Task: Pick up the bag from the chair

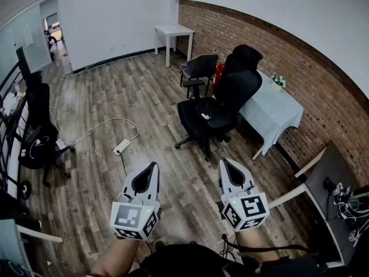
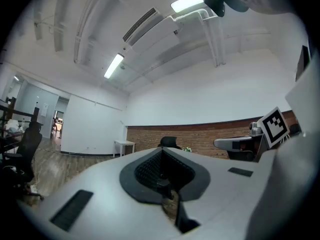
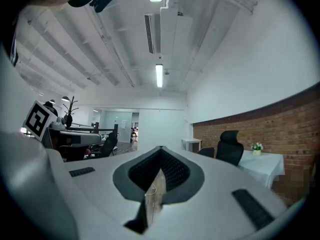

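Bag (image 1: 209, 115) is lying on the seat of the black chair (image 1: 237, 85), well ahead of you. It is dark against the dark seat, with a small white tag showing on top.

You are holding the left gripper (image 1: 153, 166) and the right gripper (image 1: 223, 163) side by side, low in front of you and apart from each other. Both are pointing roughly level toward the chair and are stopping well short of it. Both are clenched and empty: in each gripper view the jaws are meeting at the tip, with only a sliver of wood floor (image 1: 115, 97) showing through the slit nearer the camera.

The chair is standing on that floor just beside a desk (image 1: 271, 117) draped in pale cloth. The desk is sitting against the brick wall (image 1: 300, 62) and carrying a small pot of flowers (image 1: 278, 81). A second, smaller chair (image 1: 199, 68) is standing just behind the first. A power strip (image 1: 121, 148) is lying on the floor to the left, its white cable looping away.
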Action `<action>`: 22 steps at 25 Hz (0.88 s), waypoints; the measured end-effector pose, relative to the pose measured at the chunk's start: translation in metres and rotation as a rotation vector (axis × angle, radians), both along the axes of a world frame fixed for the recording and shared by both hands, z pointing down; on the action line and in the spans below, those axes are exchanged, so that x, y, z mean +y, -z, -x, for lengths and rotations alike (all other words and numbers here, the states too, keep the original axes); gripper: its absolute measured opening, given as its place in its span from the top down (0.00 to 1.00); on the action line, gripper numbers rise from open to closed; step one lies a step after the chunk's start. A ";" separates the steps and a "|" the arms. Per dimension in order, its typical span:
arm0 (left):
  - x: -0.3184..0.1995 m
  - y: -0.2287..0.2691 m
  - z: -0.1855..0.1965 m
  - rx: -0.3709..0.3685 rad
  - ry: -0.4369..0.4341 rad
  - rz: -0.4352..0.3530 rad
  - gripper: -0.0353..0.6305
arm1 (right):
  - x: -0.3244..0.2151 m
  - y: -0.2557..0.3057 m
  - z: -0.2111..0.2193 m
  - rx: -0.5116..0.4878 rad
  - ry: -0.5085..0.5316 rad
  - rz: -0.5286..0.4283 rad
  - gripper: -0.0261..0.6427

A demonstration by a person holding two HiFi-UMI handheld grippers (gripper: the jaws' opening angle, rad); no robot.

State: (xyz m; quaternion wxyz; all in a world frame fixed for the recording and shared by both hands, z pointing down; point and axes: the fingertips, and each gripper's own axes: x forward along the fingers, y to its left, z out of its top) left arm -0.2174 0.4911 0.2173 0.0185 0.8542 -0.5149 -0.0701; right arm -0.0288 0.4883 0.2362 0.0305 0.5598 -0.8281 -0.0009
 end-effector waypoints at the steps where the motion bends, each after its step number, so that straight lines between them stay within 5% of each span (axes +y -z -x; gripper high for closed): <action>1: -0.001 0.000 0.002 0.001 0.002 0.001 0.93 | -0.001 0.000 0.001 0.000 0.000 -0.001 0.94; 22: -0.013 0.000 0.048 0.046 -0.016 -0.008 0.93 | -0.011 -0.001 0.042 -0.001 -0.021 -0.002 0.94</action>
